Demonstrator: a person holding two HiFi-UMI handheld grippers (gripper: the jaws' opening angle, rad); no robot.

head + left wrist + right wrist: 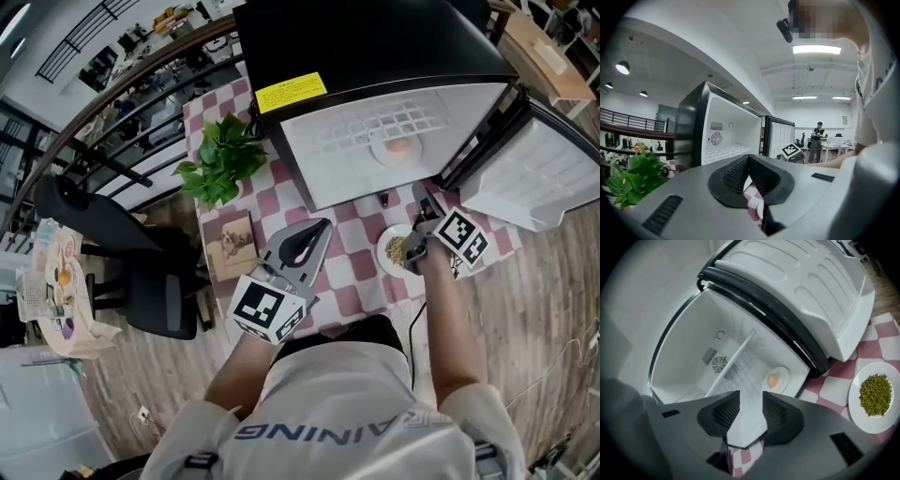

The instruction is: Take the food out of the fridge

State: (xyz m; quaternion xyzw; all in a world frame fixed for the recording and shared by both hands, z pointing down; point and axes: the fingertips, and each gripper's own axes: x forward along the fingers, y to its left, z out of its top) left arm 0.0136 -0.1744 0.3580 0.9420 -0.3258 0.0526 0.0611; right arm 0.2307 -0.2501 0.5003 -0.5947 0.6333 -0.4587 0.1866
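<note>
Seen from above, a small black fridge with a white inside stands open on the desk, which is covered by a red-and-white checked cloth. A white plate of green beans already sits on the desk, near your right tongs, which are spread with nothing between them. A second small white plate, bearing a round orange piece of food, lies on the fridge's shelf. Your left tongs are pressed together, empty. Reach in low with the right tongs, pinch that plate's near rim, and draw it out level so the food does not roll.
</note>
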